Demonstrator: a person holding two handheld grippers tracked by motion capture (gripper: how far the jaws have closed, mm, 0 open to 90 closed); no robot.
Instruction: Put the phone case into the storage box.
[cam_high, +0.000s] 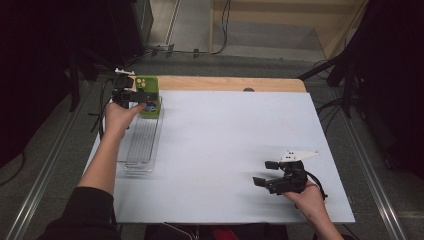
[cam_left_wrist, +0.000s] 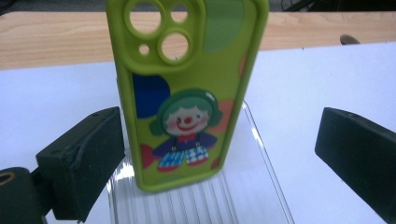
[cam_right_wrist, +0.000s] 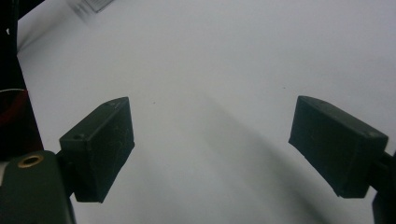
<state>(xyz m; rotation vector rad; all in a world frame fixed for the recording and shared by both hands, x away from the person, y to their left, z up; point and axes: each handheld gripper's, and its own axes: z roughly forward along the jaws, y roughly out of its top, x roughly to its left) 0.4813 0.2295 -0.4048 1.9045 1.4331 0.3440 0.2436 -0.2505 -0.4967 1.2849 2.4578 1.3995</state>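
Lime-green clown-print phone case (cam_left_wrist: 187, 93) stood upright at far end of clear ribbed plastic tray (cam_left_wrist: 205, 200). Left gripper (cam_left_wrist: 219, 154) gaped around case, ungripped; centre, then close gently. Right gripper (cam_right_wrist: 210, 149) open, idle.

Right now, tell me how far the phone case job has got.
Done: the green clown phone case stands upright with its bottom end in the clear ribbed tray, at the tray's far end. In hand: the left tongs are open around the case, one jaw close beside it, the other well apart. Left: whether they grip or back away cannot be told. The right tongs are open over the bare white sheet.
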